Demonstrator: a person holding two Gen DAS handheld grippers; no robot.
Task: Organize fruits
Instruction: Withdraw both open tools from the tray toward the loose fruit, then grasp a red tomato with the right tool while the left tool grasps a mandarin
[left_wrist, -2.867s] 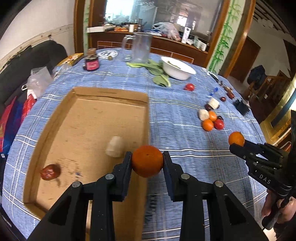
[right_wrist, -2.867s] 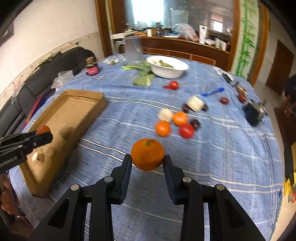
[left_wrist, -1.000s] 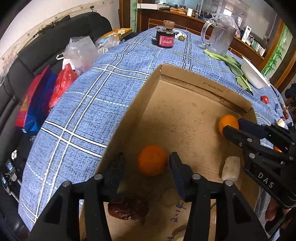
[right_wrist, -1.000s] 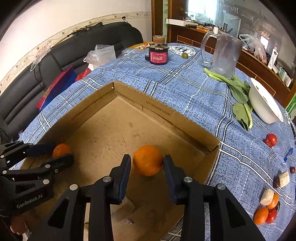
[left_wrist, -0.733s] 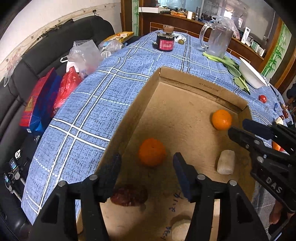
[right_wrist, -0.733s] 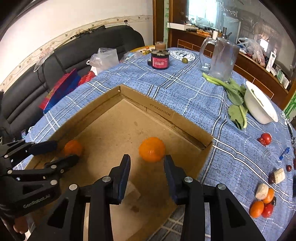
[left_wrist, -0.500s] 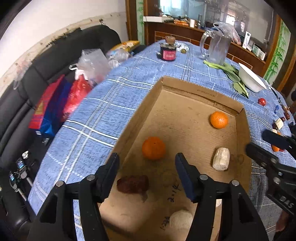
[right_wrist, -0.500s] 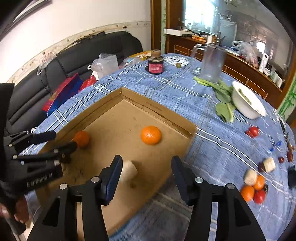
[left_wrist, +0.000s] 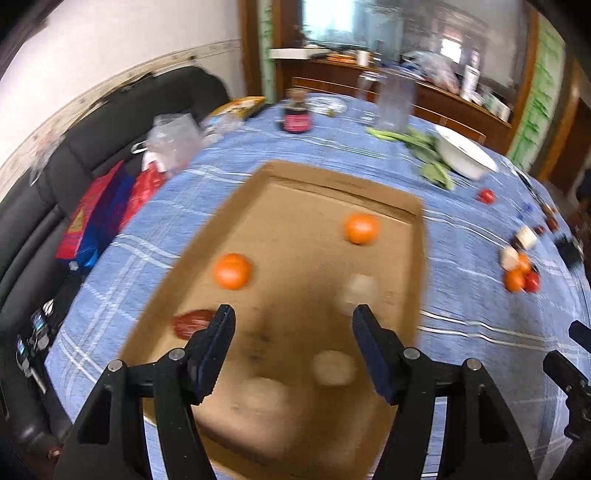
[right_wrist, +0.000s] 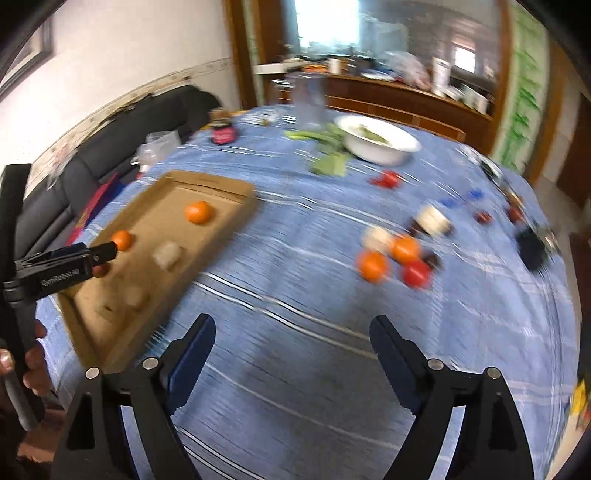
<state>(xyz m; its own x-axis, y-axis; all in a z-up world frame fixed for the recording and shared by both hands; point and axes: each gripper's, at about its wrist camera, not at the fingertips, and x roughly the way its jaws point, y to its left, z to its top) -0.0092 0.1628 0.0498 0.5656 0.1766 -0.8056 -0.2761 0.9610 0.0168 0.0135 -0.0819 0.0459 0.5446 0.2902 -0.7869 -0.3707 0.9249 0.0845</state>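
A shallow cardboard tray (left_wrist: 343, 182) lies on the blue checked cloth. Two oranges rest free in it, one near its left wall (left_wrist: 233, 270) and one near the far wall (left_wrist: 361, 229), along with a dark red date (left_wrist: 192, 321) and several pale pieces. My left gripper (left_wrist: 291, 325) hangs open over the tray's near half with nothing between its fingers. My right gripper (right_wrist: 291, 332) is over bare cloth right of the tray (right_wrist: 218, 184), its jaws opening and empty. Further right lies a cluster of two oranges (right_wrist: 373, 266) and a tomato (right_wrist: 417, 273).
A white bowl (right_wrist: 380, 142), green leaves (right_wrist: 328, 162), a glass jug (left_wrist: 395, 99) and a dark jar (left_wrist: 295, 116) stand at the far side. Another tomato (right_wrist: 388, 180) and small dark items lie at the right. A black sofa with bags (left_wrist: 96, 218) borders the table's left edge.
Both grippers let go of their oranges in the tray and opened. Both pulled back and up; the right one swung right, off the tray and over the cloth.
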